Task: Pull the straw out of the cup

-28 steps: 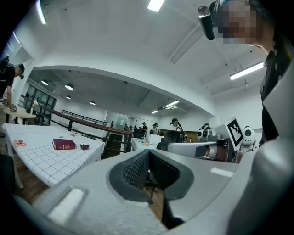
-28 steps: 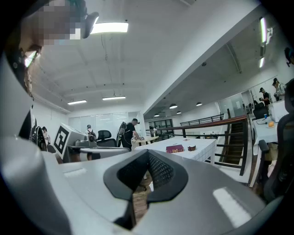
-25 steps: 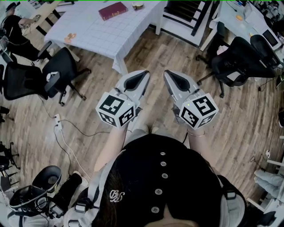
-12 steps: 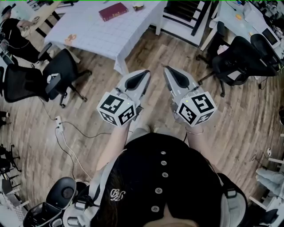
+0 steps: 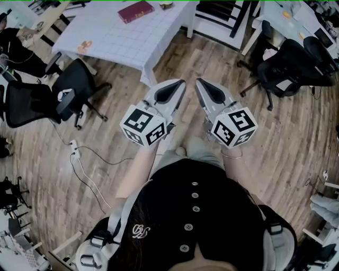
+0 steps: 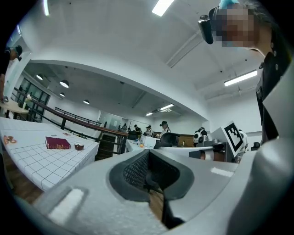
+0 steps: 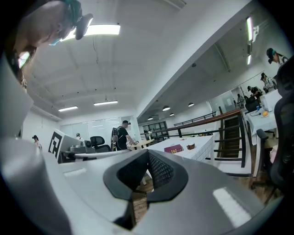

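Looks like nothing's started: left gripper (image 5: 180,82) and right gripper (image 5: 198,81) are just carried level out front, jaws closed on nothing, I'd guess heading for the counter (image 5: 119,39) with the red book (image 5: 135,11), no cup or straw visible anywhere.

The right gripper (image 7: 147,156) holds its fingers (image 7: 161,170) closed tip to tip, with nothing between them. Beyond, a red book (image 7: 173,148) and a small bowl (image 7: 190,146) sit side by side near the white worktop (image 7: 204,143)'s edge. A person (image 7: 121,134) stands further left.
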The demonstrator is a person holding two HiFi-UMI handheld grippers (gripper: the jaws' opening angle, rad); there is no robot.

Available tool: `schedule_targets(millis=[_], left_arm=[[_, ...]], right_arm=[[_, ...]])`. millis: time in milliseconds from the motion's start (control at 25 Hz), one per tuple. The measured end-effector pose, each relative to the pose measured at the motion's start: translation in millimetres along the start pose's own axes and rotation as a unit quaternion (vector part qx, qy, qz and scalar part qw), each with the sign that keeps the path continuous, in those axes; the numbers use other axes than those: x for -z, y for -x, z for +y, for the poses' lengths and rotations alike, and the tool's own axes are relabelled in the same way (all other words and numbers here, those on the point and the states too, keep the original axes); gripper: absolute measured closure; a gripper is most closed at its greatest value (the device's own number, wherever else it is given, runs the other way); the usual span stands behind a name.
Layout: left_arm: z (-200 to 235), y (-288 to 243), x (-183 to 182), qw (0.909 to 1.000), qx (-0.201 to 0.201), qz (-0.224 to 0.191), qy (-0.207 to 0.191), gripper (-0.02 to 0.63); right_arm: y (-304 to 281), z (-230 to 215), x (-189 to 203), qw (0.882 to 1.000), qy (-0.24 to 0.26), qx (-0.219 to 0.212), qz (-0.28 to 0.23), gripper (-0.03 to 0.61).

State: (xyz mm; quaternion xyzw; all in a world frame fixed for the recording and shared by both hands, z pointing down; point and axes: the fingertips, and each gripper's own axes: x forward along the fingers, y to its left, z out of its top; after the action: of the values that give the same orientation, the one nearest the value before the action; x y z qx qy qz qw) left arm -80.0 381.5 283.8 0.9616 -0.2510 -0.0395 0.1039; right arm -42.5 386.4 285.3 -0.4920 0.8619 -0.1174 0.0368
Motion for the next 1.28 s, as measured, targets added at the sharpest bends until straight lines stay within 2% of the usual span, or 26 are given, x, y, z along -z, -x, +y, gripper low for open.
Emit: schedule_targets(millis=[120,440,680,1080,1280], left_arm=[[9.2,-2.1,4.6,0.9999,0.006,0.009,0.002,0.621],[56.8,-23.7,3.5,0.9998,-0.015,0.001,0.016,0.62],[98.3,-71.4,-5.0,0.9996,-0.023,-0.013,0.013,0.62],[170.8,-165.1,-25.2,0.9988,-0.045,-0.011,0.013,0.62],[197.1,-211.4,-23.6,0.9986,-0.048,-0.008,0.02,0.62]], right_arm=[[-10.3,1.5,6.2,1.0,-0.005,-0.006,0.01,0.578],[-45.8,-22.8,3.6,1.0,-0.013,-0.021,0.014,0.578],[-87.1,-68.0,-3.4,0.999,-0.006,-0.039,0.023,0.578],[-167.5,-156.3,-48.3,0.998,0.009,-0.057,0.01,0.578],[-196.6,-199.7,-55.5,0.998,0.005,-0.064,0.014,0.578]])
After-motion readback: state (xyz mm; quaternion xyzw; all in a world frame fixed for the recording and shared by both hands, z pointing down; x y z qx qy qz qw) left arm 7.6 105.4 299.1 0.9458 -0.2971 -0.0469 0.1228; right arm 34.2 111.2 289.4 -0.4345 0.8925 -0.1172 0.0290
